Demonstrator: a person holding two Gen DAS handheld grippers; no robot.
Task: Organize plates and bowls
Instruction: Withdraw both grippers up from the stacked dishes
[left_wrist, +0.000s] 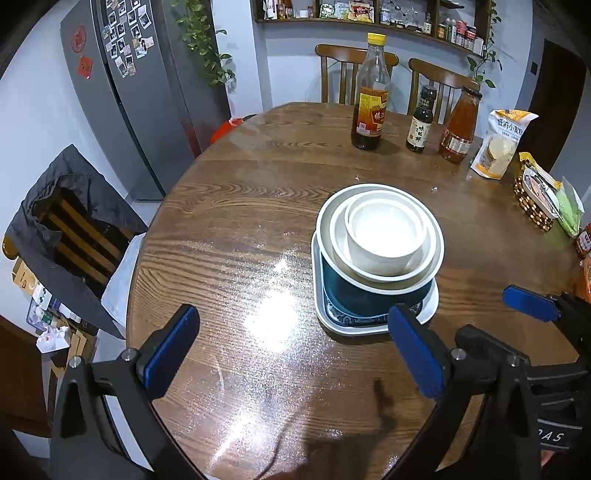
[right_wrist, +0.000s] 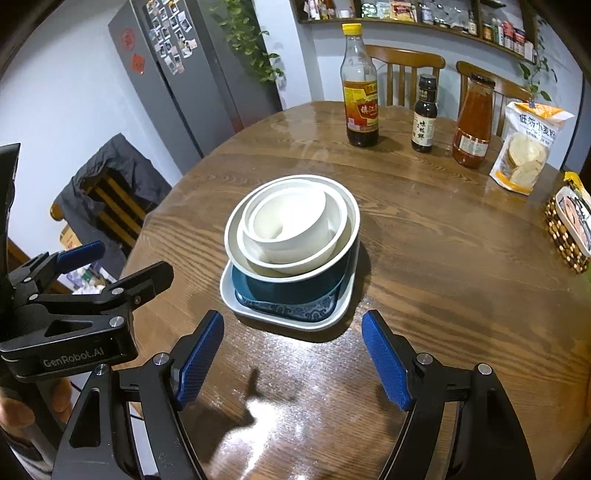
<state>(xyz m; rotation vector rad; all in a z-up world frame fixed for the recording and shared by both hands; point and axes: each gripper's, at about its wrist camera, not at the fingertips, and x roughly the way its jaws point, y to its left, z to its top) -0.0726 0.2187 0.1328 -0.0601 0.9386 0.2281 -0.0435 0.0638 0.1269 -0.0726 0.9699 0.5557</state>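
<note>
Near the middle of the round wooden table stands one stack of dishes. A white square plate lies at the bottom, with a blue patterned plate on it. On that sits a bowl with a dark blue outside, and two white bowls nest inside it. My left gripper is open and empty, in front of the stack and to its left. My right gripper is open too, just short of the square plate, with nothing between its fingers. Both grippers point down at the table.
At the far side stand a tall vinegar bottle, a small dark bottle and an orange sauce bottle. A flour bag and a woven basket sit at the right. Chairs ring the table; one on the left carries a dark jacket.
</note>
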